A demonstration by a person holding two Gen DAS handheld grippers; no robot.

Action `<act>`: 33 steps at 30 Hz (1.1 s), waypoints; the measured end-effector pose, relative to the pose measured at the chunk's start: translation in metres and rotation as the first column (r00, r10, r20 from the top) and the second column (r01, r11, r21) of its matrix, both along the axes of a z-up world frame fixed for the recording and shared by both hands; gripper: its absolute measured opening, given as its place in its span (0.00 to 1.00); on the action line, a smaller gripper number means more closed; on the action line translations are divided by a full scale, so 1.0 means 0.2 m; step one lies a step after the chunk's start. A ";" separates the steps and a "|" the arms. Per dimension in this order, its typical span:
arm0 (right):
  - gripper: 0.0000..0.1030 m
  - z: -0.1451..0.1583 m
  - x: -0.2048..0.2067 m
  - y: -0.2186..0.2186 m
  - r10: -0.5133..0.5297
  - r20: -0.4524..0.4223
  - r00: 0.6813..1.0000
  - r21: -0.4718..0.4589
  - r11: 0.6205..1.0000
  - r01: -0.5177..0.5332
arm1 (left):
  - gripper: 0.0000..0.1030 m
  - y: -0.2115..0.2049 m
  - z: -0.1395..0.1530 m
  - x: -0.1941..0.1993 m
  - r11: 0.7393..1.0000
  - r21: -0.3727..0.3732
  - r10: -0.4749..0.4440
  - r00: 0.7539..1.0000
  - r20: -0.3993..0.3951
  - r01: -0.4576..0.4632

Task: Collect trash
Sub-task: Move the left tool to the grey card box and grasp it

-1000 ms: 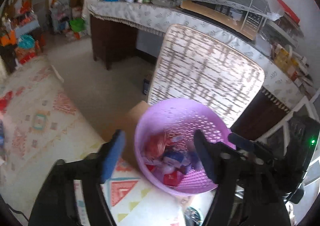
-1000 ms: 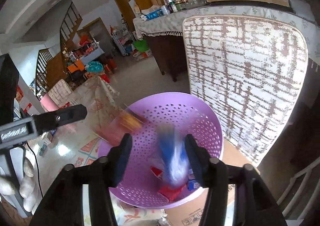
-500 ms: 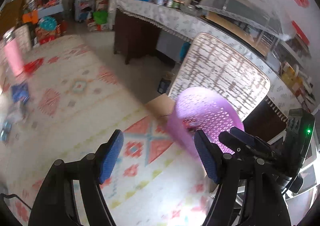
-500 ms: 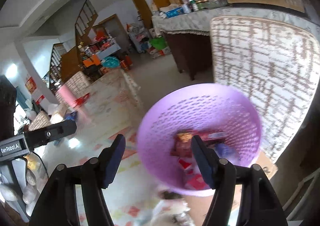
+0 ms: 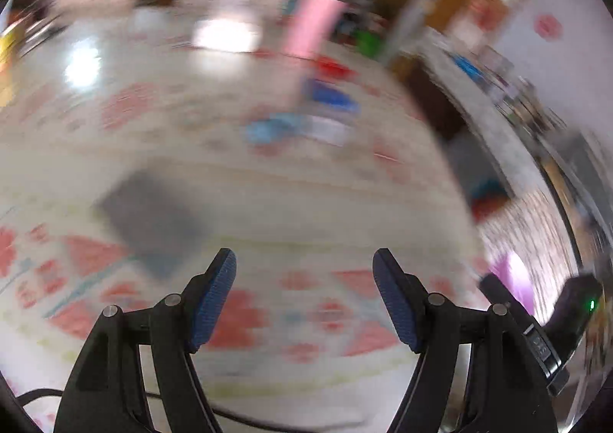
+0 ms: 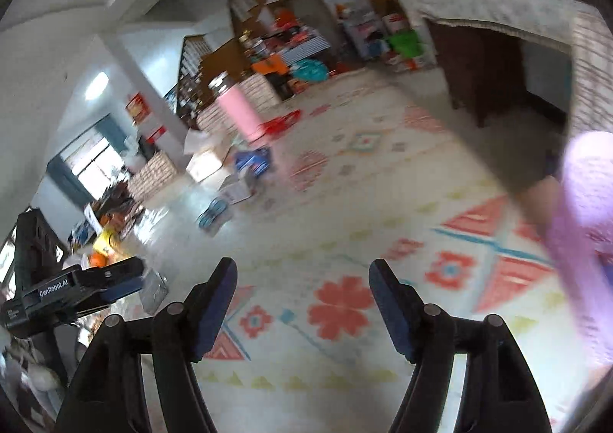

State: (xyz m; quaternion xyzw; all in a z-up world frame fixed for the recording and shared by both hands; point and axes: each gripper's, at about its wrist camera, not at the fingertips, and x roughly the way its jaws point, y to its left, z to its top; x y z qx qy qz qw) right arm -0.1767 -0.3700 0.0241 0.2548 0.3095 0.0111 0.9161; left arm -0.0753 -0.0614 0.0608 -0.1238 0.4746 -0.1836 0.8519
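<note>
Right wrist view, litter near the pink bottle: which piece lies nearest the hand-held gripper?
The flat teal piece, ahead of the white box and dark blue packet, which sit closer to the pink bottle.

Open patterned rug ahead, purple basket right (close)

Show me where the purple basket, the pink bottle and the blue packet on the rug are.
purple basket (image 6: 586,203), right wrist view, on its blurred outer wall at the right edge.
pink bottle (image 6: 239,113), right wrist view, on the middle of its pink body.
blue packet (image 6: 253,161), right wrist view, on its top face, just below the bottle.
</note>
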 end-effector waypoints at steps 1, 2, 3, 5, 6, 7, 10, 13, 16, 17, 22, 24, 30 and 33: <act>0.74 -0.02 0.03 0.02 0.002 -0.006 1.000 -0.005 1.000 -0.002 | 0.71 0.09 -0.02 0.02 0.999 0.000 0.043 0.999 -0.015 -0.043; 0.74 -0.04 0.05 0.03 0.003 -0.020 1.000 -0.009 1.000 -0.004 | 0.71 0.15 -0.04 0.03 0.997 0.001 0.071 0.997 -0.026 -0.071; 0.74 -0.05 0.05 0.04 0.003 -0.028 1.000 -0.015 1.000 -0.004 | 0.71 0.22 -0.06 0.05 0.995 0.003 0.103 0.994 -0.039 -0.103; 0.74 -0.04 0.03 0.03 0.004 0.008 1.000 -0.010 1.000 -0.004 | 0.71 0.31 -0.09 0.09 0.990 0.008 0.142 0.988 -0.056 -0.142; 0.77 -0.04 0.04 0.02 0.002 0.010 1.000 -0.005 1.000 -0.002 | 0.71 0.34 -0.11 0.10 0.988 0.010 0.156 0.986 -0.065 -0.156; 0.78 -0.05 0.04 0.01 -0.001 0.008 1.000 0.002 1.000 0.001 | 0.71 0.36 -0.13 0.11 0.986 0.010 0.166 0.984 -0.072 -0.165; 0.78 -0.05 0.02 -0.02 -0.007 0.013 1.000 0.013 1.000 0.007 | 0.71 0.38 -0.17 0.16 0.984 0.004 0.178 0.980 -0.091 -0.178; 0.78 -0.04 0.01 0.00 -0.007 0.016 1.000 -0.007 1.000 0.008 | 0.71 0.35 -0.20 0.19 0.985 0.011 0.171 0.980 -0.100 -0.171; 0.78 -0.03 0.02 0.02 0.002 0.014 1.000 -0.030 1.000 -0.001 | 0.71 0.29 -0.21 0.23 0.988 0.024 0.152 0.983 -0.104 -0.150; 0.78 -0.03 0.02 0.02 0.005 0.013 1.000 -0.035 0.999 -0.005 | 0.71 0.27 -0.21 0.24 0.989 0.029 0.147 0.984 -0.101 -0.145; 0.80 -0.04 0.02 0.03 0.010 0.013 1.000 -0.032 0.999 -0.009 | 0.75 0.15 -0.22 0.32 0.991 0.090 0.110 0.991 -0.082 -0.103; 0.80 -0.04 0.02 0.03 0.010 0.013 1.000 -0.030 1.000 -0.010 | 0.76 0.09 -0.23 0.34 0.987 0.140 0.090 0.994 -0.068 -0.080; 0.80 -0.04 0.02 0.03 0.009 0.013 1.000 -0.030 1.000 -0.009 | 0.79 -0.03 -0.25 0.34 0.958 0.281 0.062 0.998 -0.021 -0.054; 0.80 -0.04 0.02 0.03 0.013 0.020 1.000 -0.027 1.000 -0.012 | 0.70 -0.05 -0.26 0.32 0.936 0.348 0.061 0.998 0.004 -0.059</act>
